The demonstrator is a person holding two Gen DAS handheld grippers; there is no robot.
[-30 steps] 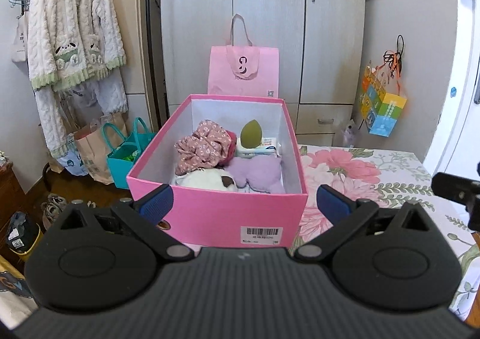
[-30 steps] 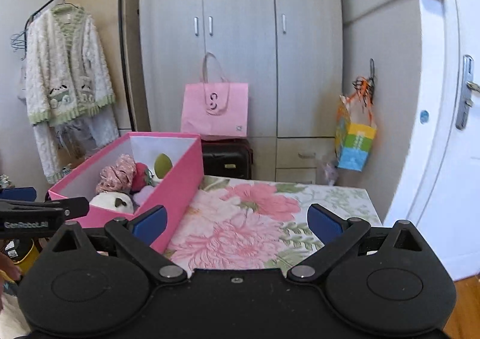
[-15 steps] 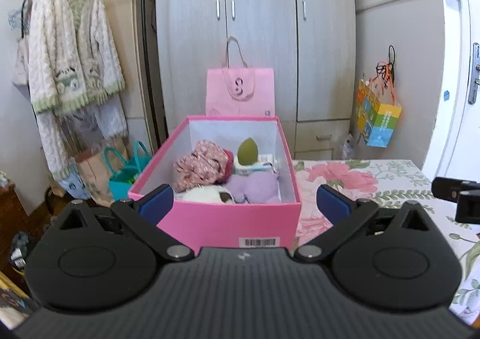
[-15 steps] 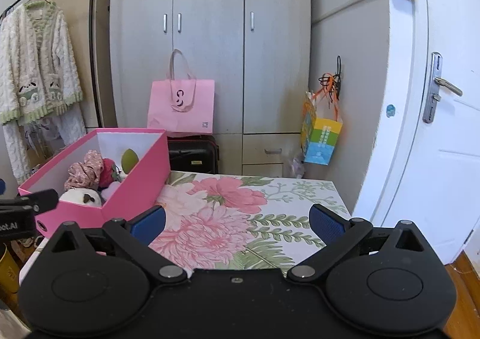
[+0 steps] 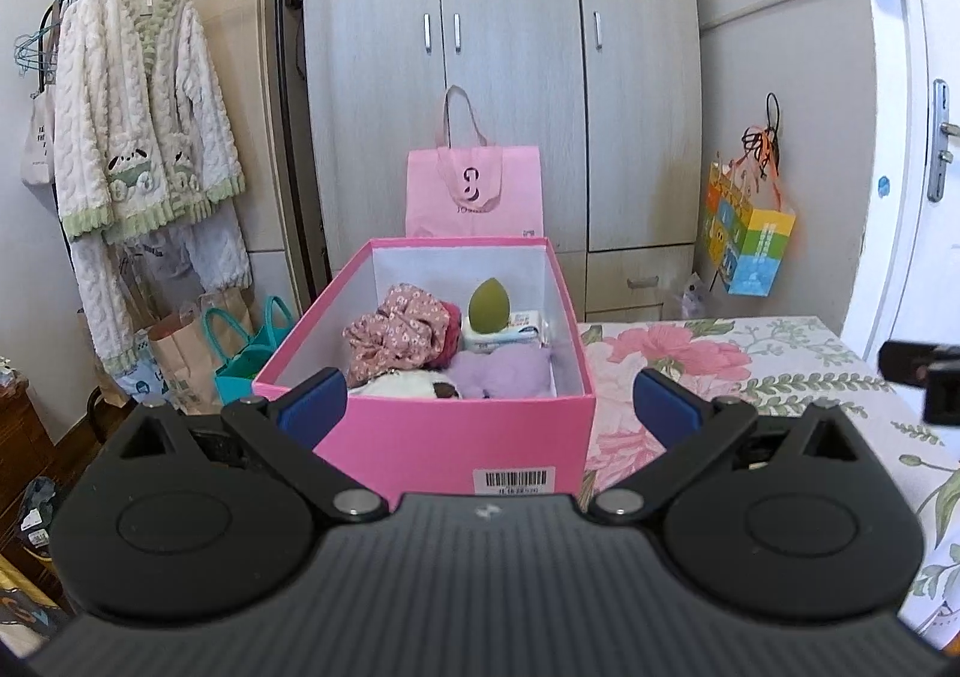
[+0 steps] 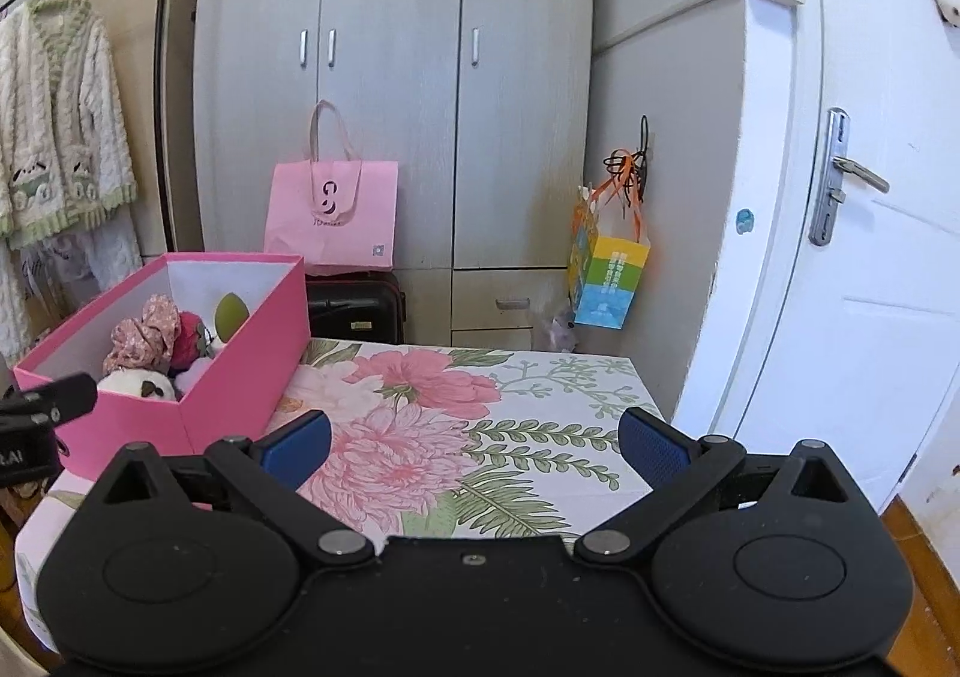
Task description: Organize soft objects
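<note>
- The left gripper (image 5: pixel 489 407) is spread wide and holds nothing — its view looks straight into the pink box (image 5: pixel 456 446), showing a floral scrunchie (image 5: pixel 396 329), green sponge (image 5: pixel 489 305), lilac cloth (image 5: pixel 501 374) and barcode label (image 5: pixel 511 480).
- The right gripper (image 6: pixel 474 446), also spread and empty, hovers over the floral tablecloth (image 6: pixel 480 413); its view alone shows the door handle (image 6: pixel 840 176) and a black suitcase (image 6: pixel 354 308) behind the box.

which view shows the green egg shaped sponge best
The left wrist view: the green egg-shaped makeup sponge stands fully visible at the back of the pink cardboard box. In the right wrist view the sponge is smaller and partly hidden by the box wall.
</note>
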